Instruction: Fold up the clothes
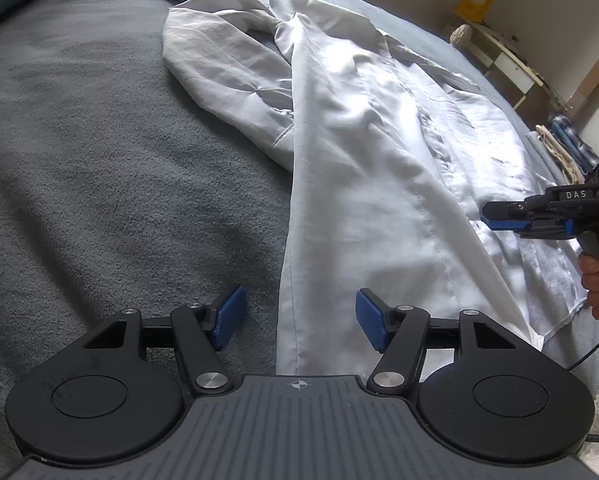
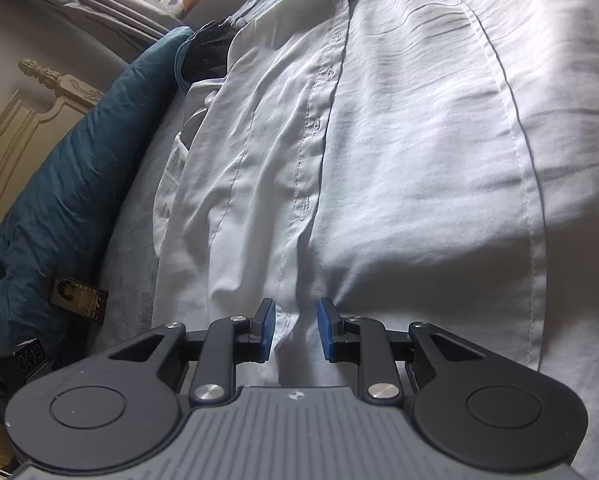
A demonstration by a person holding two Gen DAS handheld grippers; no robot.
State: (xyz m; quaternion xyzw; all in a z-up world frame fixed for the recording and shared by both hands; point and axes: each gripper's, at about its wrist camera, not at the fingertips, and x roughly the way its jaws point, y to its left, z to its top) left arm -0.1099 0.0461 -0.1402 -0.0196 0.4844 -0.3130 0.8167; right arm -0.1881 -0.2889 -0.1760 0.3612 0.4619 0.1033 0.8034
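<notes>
A white button-up shirt (image 1: 363,128) lies spread on a grey blanket (image 1: 99,160), one side folded over and a sleeve bunched at the far left. My left gripper (image 1: 299,320) is open and empty, just above the shirt's near hem edge. My right gripper (image 1: 487,216) hovers over the shirt's right side in the left wrist view. In the right wrist view the right gripper (image 2: 296,330) is partly open, its blue pads (image 2: 268,328) either side of the button placket (image 2: 319,120), holding nothing.
A teal duvet (image 2: 59,184) lies along the bed's far side by a carved headboard (image 2: 15,132). A black label card (image 2: 79,294) rests on it. A shelf unit (image 1: 511,64) and folded fabrics (image 1: 567,148) stand beyond the bed edge.
</notes>
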